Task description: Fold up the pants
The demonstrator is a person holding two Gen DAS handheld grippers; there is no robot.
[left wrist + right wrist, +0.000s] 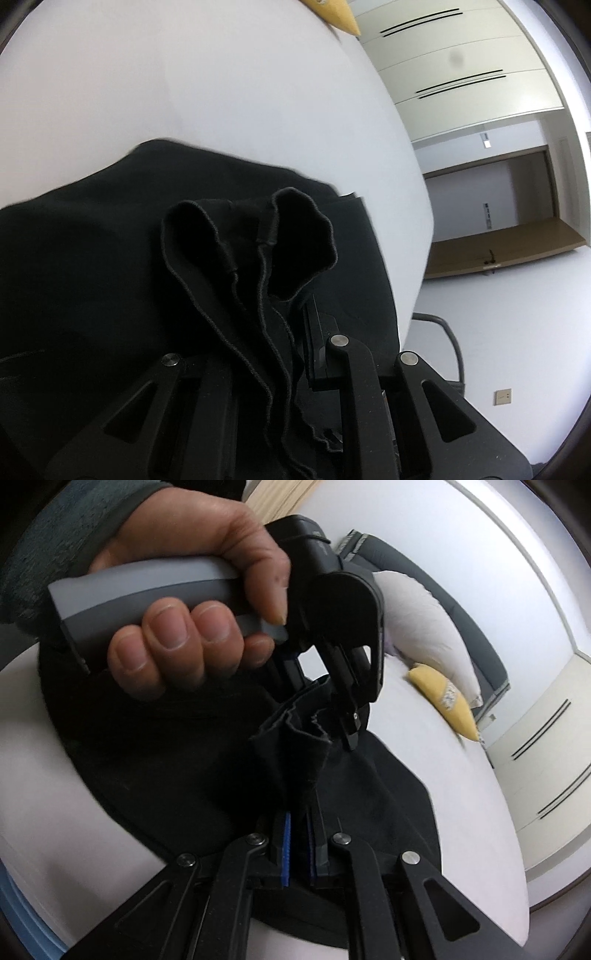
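Observation:
The black pants [92,258] lie spread on the white bed [221,92]. My left gripper [273,332] is shut on a bunched hem end of the pants [255,236], which stands up between its fingers. In the right wrist view my right gripper [299,834] is shut on another black fold of the pants [295,746], with blue pads [286,843] showing. The left gripper [347,731], held by a hand [192,602], hangs just above and beyond it, clamped on the same bunch. Both hold cloth above the flat part of the pants [166,775].
A yellow cushion [443,698] and a white pillow [424,627] lie at the head of the bed by the grey headboard [424,572]. White wardrobe doors [461,66] stand beyond the bed. A dark chair frame [450,343] stands by the bed's edge.

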